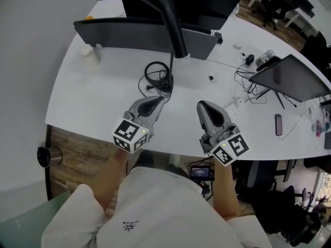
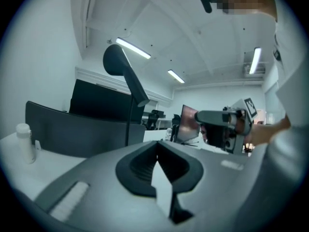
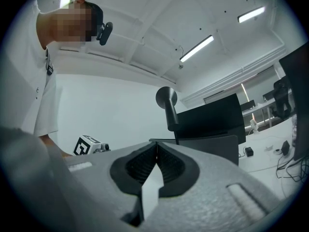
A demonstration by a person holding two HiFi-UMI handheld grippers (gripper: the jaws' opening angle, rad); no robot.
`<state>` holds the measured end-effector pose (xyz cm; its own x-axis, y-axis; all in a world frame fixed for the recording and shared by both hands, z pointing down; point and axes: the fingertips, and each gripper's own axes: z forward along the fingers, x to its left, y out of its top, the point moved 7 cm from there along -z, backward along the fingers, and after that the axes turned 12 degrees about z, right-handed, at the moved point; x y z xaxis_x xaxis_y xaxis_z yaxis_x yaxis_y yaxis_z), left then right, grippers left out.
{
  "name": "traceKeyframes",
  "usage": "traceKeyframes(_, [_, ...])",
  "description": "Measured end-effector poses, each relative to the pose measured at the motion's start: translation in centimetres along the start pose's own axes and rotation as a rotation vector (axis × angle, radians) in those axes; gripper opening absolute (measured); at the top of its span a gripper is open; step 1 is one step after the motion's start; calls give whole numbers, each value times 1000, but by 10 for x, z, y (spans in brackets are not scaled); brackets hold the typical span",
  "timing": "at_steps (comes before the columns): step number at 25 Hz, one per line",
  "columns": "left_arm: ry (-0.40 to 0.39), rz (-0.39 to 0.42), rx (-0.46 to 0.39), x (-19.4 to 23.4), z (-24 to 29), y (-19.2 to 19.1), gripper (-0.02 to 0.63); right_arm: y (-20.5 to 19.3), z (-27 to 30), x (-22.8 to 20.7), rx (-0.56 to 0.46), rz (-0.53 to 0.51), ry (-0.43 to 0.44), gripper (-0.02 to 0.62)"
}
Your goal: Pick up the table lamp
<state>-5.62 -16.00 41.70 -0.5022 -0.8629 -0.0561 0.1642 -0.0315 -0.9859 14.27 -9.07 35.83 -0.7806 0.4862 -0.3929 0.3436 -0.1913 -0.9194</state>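
Note:
The black table lamp stands on the white table (image 1: 93, 97). Its cone head (image 1: 155, 1) leans over a thin stem that runs down to the base (image 1: 165, 82), which a coiled black cord surrounds. My left gripper (image 1: 156, 103) is shut and empty, with its tip just short of the base on the near side. My right gripper (image 1: 202, 107) is also shut and empty, to the right of the base and apart from it. The left gripper view shows the lamp head (image 2: 117, 62) and stem ahead beyond the shut jaws. In the right gripper view the lamp head (image 3: 166, 98) rises ahead.
A dark grey panel (image 1: 129, 35) and a black monitor (image 1: 196, 1) stand behind the lamp. A white bottle (image 1: 88, 51) sits at the left. An open laptop (image 1: 289, 76), tangled cables (image 1: 248, 87) and a phone (image 1: 279, 124) lie to the right. The table's front edge is by my body.

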Motion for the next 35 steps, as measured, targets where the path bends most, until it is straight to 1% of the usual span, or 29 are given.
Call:
traceKeyframes(4, [-34,-5,2,22,15,-5,-5,1,22,-3,-12,-32,-13,2])
traceKeyframes(10, [-75,13,3,52,42,-22,-5,-3,55,-13,-5,-83,-32,2])
traceKeyframes(16, [-79,23,26,73,71,-49,-1,-17,84,-36,21,-106,-43,2])
traceKeyframes(18, [-88,27,27,77,82,-56,25,-22,93,-43,30,-110,-35,2])
traceKeyframes(27, [-97,77,25,84,110,-77,32,-33,110,-65,40,-109,-36,2])
traceKeyframes(31, [-99,84,33,86,120,-86,53,-43,116,-73,51,-97,-34,2])
traceKeyframes(33, [-103,94,47,85,127,-92,96,-48,119,-78,63,-97,-31,2])
traceKeyframes(35, [-109,101,61,84,133,-98,116,-51,121,-83,73,-96,-28,2])
